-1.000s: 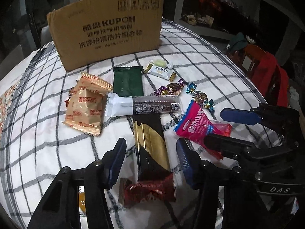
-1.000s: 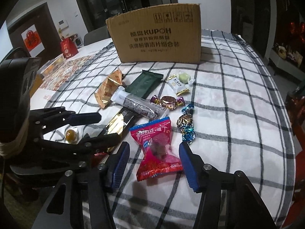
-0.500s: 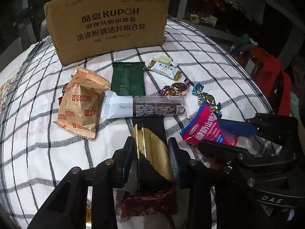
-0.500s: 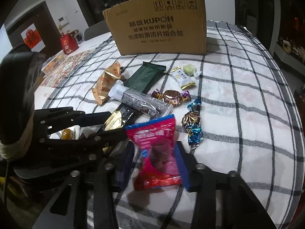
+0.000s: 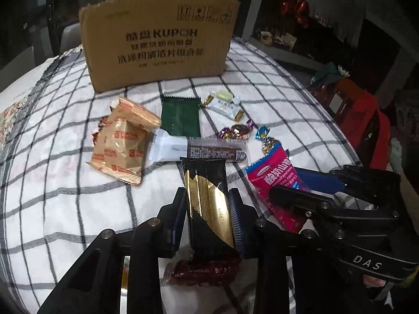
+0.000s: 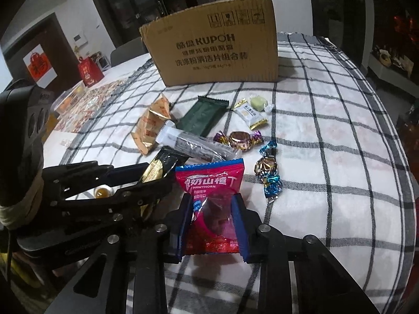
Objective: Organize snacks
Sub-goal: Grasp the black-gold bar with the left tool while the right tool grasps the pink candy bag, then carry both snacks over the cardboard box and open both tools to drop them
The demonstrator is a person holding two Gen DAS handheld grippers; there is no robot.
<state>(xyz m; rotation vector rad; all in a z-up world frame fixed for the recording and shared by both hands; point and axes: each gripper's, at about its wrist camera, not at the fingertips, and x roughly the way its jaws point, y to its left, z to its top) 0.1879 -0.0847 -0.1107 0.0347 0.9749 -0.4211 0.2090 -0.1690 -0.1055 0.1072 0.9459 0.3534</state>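
My left gripper [image 5: 208, 209] is shut on a black and gold snack bar [image 5: 207, 196], lifted off the cloth. My right gripper [image 6: 212, 217] is shut on a pink hawthorn snack packet [image 6: 212, 201], also raised; it shows at the right of the left wrist view [image 5: 275, 180]. A brown KUPOH cardboard box [image 5: 157, 41] stands upright at the back of the table, also in the right wrist view [image 6: 217, 47]. Loose snacks lie between: an orange biscuit pack [image 5: 120, 141], a green packet [image 5: 179, 115], a white and dark bar [image 5: 199, 150].
A white and gold candy [image 5: 222, 103], a purple-wrapped chocolate [image 6: 239, 138] and a blue-wrapped one [image 6: 268, 172] lie on the checked tablecloth [image 6: 327, 157]. A dark red wrapper [image 5: 207, 269] lies under my left gripper. A red bag [image 6: 89, 72] stands far left.
Both grippers closed from open onto their snacks: the left on the black and gold bar, the right on the pink packet. Both snacks are now lifted slightly.
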